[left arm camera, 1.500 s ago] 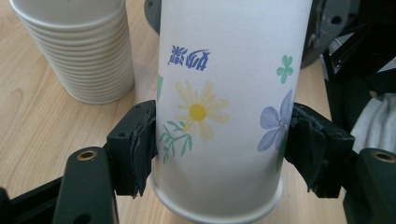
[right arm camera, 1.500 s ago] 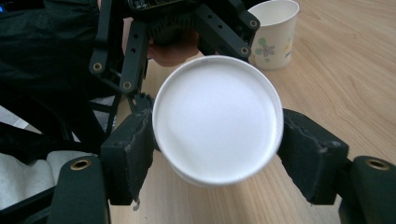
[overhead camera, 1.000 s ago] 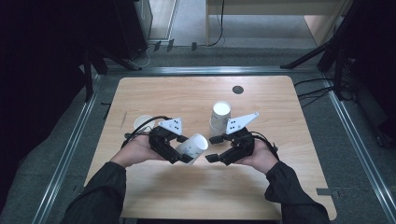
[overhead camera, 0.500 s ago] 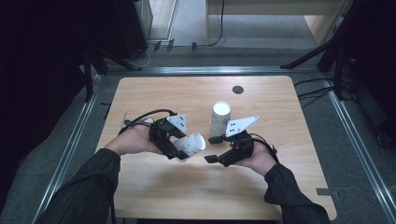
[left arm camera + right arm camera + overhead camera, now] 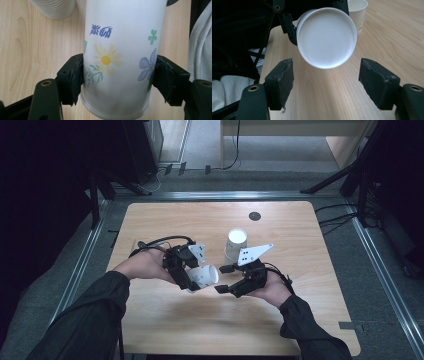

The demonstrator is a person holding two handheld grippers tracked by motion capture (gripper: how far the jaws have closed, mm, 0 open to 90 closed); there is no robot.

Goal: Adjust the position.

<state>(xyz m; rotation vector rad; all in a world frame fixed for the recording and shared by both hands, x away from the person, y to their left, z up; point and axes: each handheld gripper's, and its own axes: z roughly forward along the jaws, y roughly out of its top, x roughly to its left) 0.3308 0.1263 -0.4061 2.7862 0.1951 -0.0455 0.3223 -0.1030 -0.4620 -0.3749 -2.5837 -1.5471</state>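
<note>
1. Left gripper [image 5: 192,279] is clamped on a paper cup [image 5: 204,276]; in the left gripper view both pads are seen pressed against the cup wall [image 5: 120,57], near its rim end.
2. The cup is held lying sideways above the wooden table [image 5: 165,320], near the middle of its front half, with one end facing the right gripper [image 5: 223,280].
3. Whether that end is the closed base or the mouth cannot be told: in the right gripper view only a flat white disc [image 5: 327,37] is seen.
4. The cup's far end is cut off by the top edge of the left gripper view; a daisy and blue flower print is readable, the blue lettering is not.
5. Right gripper jaws are spread, with nothing between the pads; the cup end is seen ahead of them, apart.
6. A second cup [image 5: 235,245] stands upright on the table behind the grippers, partly covered by the right gripper's grey plate [image 5: 254,254].
7. A ribbed white object [image 5: 53,8] is cut off at the top of the left gripper view; likely stacked cups, not confirmed.
8. A pale cloth [image 5: 232,91] is partly seen at the frame edge, unidentified.
</note>
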